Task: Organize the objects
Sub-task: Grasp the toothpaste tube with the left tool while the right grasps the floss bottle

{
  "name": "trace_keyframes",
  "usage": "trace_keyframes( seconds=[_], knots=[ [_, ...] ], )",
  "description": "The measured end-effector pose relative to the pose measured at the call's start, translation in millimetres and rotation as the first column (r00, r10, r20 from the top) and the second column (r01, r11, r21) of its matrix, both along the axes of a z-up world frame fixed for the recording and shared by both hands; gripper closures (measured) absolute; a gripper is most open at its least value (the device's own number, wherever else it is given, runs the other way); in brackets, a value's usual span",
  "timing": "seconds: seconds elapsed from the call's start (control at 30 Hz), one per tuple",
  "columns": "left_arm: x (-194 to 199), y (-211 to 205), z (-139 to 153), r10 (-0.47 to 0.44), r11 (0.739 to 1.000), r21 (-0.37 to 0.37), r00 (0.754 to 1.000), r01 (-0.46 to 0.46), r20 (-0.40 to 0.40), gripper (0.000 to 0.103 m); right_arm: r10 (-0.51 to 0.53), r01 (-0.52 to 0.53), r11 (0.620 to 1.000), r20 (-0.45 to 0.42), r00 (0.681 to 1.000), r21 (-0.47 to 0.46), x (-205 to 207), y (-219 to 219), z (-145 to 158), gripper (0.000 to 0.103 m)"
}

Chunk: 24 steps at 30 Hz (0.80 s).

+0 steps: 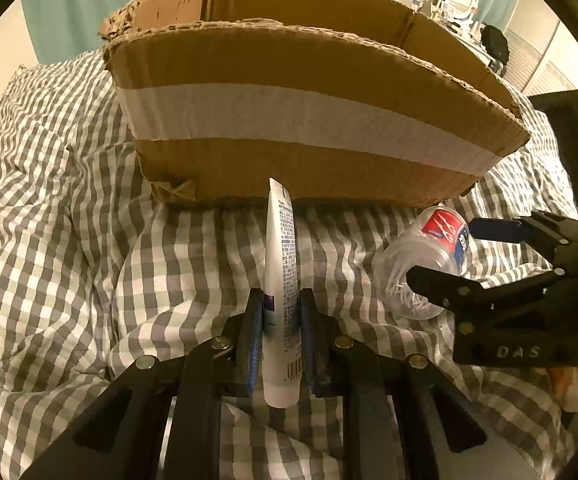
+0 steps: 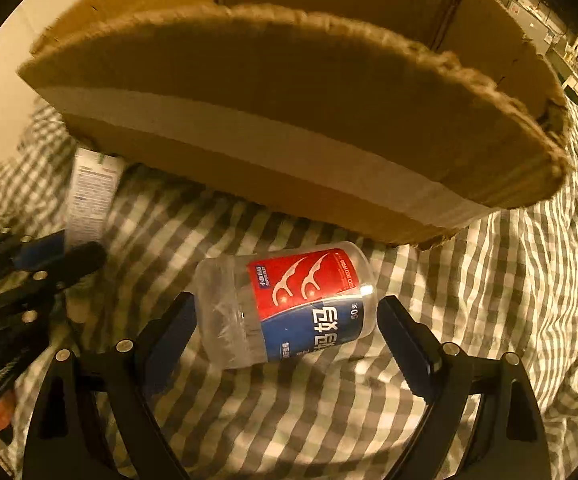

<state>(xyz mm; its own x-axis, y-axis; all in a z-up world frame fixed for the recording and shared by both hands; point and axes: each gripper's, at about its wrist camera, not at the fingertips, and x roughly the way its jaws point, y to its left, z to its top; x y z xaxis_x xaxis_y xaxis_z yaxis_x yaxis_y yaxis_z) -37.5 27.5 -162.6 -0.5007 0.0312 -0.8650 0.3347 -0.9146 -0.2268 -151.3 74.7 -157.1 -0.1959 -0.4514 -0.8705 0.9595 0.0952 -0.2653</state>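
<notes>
- Grey-and-white checked bedding covers the whole work surface, soft and rumpled into folds, with a teal curtain and a cluttered room behind.
- Farthest left in my view, the left gripper is clamped tight on a white squeeze tube; the tube stands up between the pads, its flat crimped end toward the cardboard box and its rounded cap end nearest the camera.
- I judge the tube's smooth, pliable plastic could squirm or slide out of the pads, since they grip it low and most of its length sticks out past them.
- Straight ahead, the box sits on the bedding with a ragged, torn rim and a pale tape band across its front wall; I think the tube's tip could catch that rim if I carry it in too low.
- To the right, a clear plastic jar of floss picks with a red-and-blue label lies on its side on the bedding, just in front of the box.
- Its round, slick wall could roll away on the soft fabric if one pad touches first.
- My right gripper has its fingers wide apart on either side of the jar, not yet pressing it.
</notes>
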Motion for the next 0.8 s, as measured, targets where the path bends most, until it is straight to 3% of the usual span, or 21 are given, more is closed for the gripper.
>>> trace_keyframes(
  seconds=[0.37, 0.67, 0.8],
  knots=[
    [-3, 4, -5, 0.005, 1.0, -0.006, 1.0, -0.005, 0.008, 0.085, -0.016, 0.014, 0.999, 0.04, 0.999, 0.038, -12, -12, -12, 0.01],
    [-11, 10, -11, -0.011, 1.0, -0.012, 1.0, 0.011, 0.024, 0.086, -0.014, 0.014, 1.0, -0.029, 0.999, 0.015, -4, -1, -12, 0.011],
    [-12, 8, -14, 0.005, 1.0, 0.024, 1.0, -0.005, 0.019, 0.086, -0.019, 0.018, 1.0, -0.036, 0.999, -0.015, -4, 7, -6, 0.011]
  ],
)
